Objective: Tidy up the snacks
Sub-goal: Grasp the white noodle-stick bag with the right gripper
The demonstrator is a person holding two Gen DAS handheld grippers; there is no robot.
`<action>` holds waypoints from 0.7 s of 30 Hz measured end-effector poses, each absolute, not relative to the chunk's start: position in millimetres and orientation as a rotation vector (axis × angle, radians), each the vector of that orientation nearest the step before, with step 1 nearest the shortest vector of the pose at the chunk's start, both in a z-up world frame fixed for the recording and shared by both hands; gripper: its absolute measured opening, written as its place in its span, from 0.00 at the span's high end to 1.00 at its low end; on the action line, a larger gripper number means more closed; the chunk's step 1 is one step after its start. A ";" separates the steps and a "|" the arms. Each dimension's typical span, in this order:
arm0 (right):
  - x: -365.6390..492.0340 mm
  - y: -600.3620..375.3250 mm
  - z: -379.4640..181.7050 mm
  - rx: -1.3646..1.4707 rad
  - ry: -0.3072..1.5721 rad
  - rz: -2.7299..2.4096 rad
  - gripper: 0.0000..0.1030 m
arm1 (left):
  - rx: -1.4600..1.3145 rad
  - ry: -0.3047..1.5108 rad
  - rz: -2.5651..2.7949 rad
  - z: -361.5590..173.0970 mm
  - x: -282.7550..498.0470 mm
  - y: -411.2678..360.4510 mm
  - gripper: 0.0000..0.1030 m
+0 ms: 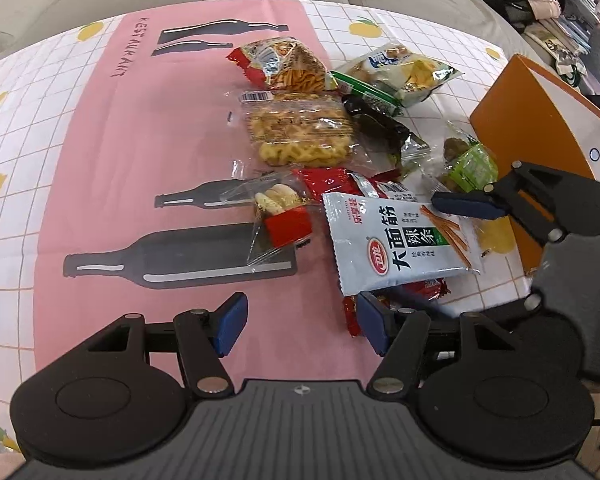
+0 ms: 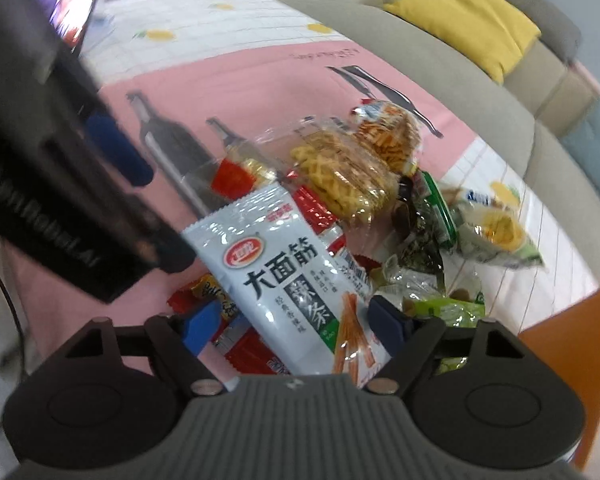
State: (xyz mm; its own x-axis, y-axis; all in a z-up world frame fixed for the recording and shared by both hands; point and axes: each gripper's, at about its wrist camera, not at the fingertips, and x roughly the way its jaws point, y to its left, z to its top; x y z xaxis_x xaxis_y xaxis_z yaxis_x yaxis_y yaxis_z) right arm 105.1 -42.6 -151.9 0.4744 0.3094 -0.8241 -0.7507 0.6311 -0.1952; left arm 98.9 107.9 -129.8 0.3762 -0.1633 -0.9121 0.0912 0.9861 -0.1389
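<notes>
Snacks [image 1: 300, 136] heaped on pink cloth [image 1: 140, 160] | white packet [image 2: 284, 280] between right gripper [image 2: 296, 326] fingers, untouched, released | left gripper [image 1: 302, 326] released, empty, near-left of heap

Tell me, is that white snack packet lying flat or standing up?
Lying flat: the white snack packet rests face-up, overlapping red packets on the tablecloth.

Bright, even light; fisheye bending at edges; right wrist view motion-blurred.
</notes>
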 end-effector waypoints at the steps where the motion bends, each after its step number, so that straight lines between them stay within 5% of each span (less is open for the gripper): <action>1: 105.9 -43.9 -149.8 -0.580 0.853 0.696 0.37 | -0.072 1.172 -0.162 -129.7 98.8 108.4 0.29; 8: 107.5 -46.5 -134.6 -0.498 0.864 0.649 0.76 | -0.081 1.153 -0.165 -126.5 96.8 106.3 0.29; 15: 113.7 -68.3 -101.1 -0.285 0.892 0.573 0.90 | -0.097 1.138 -0.185 -120.5 94.8 101.1 0.29; 21: 145.8 -118.8 -88.5 0.192 1.073 0.507 0.94 | -0.157 1.132 -0.214 -118.8 102.0 90.7 0.29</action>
State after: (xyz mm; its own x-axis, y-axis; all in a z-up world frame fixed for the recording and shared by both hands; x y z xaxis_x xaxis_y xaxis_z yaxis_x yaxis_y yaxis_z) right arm 145.8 -118.8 -88.5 0.3770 0.4842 -0.7896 -0.3021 0.8701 0.3894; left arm 102.0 90.7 -118.8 0.4080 -0.2485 -0.8785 0.0895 0.9685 -0.2324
